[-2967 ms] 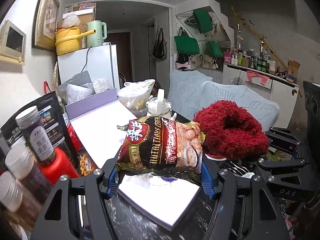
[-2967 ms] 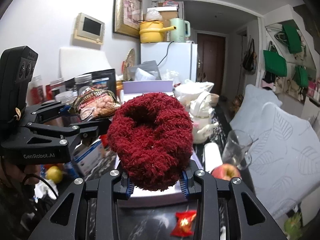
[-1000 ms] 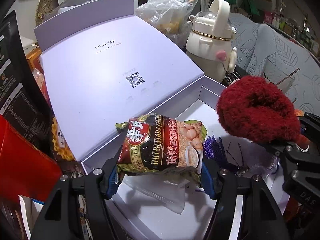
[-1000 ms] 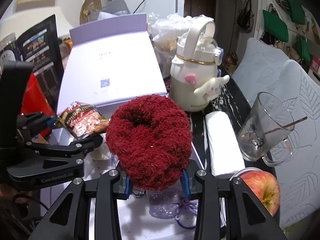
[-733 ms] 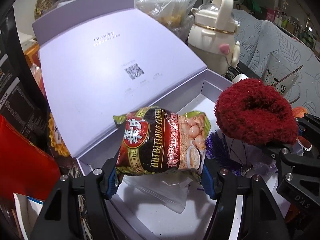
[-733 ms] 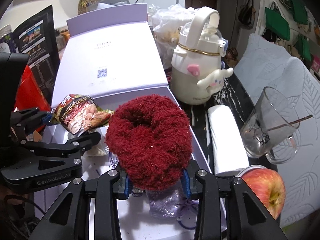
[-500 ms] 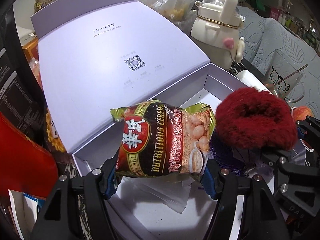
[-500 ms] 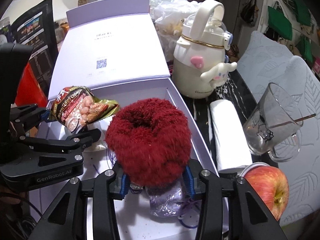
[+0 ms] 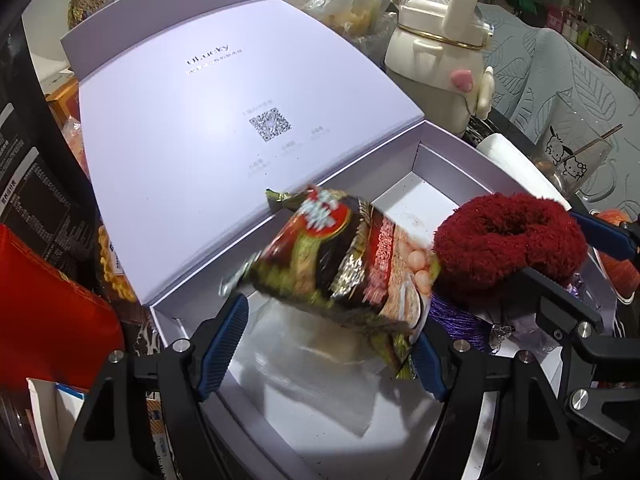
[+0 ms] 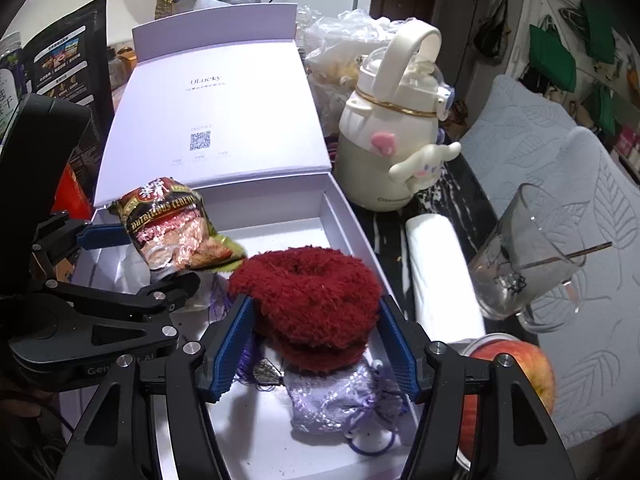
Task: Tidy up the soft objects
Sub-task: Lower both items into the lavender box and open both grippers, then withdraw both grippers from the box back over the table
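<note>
Box (image 10: 340,216): lavender, lid folded back to far side, tray open on surface.
Red fluffy item (image 10: 306,292): in tray, right part, resting on a silver-lilac pouch (image 10: 336,396).
Snack packet (image 9: 344,272): blurred, tilted over tray's left part; left edge clear of the pad, right edge at the other pad, contact unclear.
Right gripper (image 10: 312,344): jaws just been opening, pads beside fluffy item, not pressing.
Left gripper (image 9: 328,348): jaws just been opening, wide.
</note>
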The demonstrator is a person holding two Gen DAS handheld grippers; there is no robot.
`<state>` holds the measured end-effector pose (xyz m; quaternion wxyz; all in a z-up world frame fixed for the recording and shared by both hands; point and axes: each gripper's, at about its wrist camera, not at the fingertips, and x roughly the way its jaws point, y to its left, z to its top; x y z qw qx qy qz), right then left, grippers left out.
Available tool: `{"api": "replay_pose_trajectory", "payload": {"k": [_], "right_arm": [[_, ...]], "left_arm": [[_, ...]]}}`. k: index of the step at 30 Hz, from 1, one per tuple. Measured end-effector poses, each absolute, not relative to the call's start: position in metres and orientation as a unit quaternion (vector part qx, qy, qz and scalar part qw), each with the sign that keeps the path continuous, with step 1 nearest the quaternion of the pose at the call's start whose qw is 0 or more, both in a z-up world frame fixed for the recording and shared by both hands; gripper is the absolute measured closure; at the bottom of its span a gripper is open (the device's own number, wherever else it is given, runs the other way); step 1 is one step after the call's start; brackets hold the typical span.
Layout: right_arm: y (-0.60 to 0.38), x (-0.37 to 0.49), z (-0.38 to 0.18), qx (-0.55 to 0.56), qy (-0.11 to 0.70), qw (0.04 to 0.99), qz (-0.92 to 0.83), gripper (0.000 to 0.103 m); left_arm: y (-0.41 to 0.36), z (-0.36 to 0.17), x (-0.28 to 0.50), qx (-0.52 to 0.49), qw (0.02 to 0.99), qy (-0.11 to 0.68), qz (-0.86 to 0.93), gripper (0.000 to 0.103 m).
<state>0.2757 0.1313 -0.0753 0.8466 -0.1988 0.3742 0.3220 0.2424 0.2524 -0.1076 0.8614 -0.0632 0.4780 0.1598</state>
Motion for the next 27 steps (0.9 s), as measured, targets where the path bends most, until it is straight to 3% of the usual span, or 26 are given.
{"api": "replay_pose_trajectory", "payload": {"k": [9,27], "right_arm": [[0.123,0.270,-0.056,-0.203,0.352,0.859,0.313,0.039],[0.095,0.227,0.027,-0.179,0.271,0.893,0.310,0.037]], "left_arm": [[0.245,-0.082,0.228,-0.061,0.876,0.453,0.154,0.027],[0.226,0.022,0.162,-0.032,0.928,0.328,0.175,0.027]]}}
